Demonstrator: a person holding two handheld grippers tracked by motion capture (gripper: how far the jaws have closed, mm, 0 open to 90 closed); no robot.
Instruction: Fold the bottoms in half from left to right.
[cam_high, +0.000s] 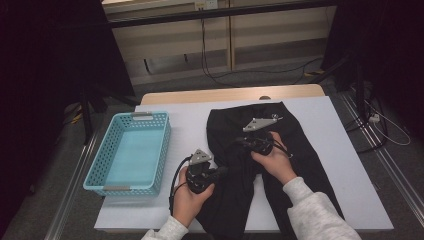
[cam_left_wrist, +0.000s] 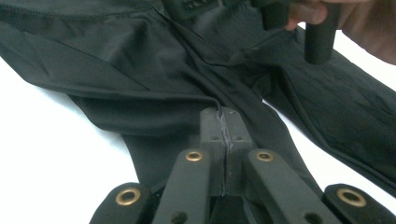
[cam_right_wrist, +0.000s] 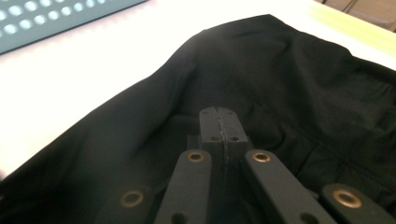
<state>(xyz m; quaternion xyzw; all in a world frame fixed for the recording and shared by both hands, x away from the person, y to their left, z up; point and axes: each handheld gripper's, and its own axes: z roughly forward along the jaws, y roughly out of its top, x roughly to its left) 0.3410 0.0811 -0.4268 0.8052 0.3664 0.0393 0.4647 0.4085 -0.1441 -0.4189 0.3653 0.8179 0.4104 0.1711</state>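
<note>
Left gripper (cam_left_wrist: 224, 122) has its 2 black jaws pressed together on a thin fold of the black fabric trousers (cam_left_wrist: 154, 88), the pinched cloth edge rising just at the jaw tips in the left gripper view. From the high view this gripper (cam_high: 220, 171) sits at the inner edge of the trouser leg nearest the light blue plastic basket (cam_high: 131, 186), with the person's left hand (cam_high: 189, 196) wrapped around its body. Right gripper (cam_right_wrist: 218, 116) also shows its jaws closed flat against each other, low over the dark cloth; whether any fabric is caught between them I cannot tell. In the high view it (cam_high: 256, 142) hangs above the crotch area of the trousers (cam_high: 295, 145), which lie spread flat on the white bench (cam_high: 345, 165), waistband toward the far edge and legs toward the person.
</note>
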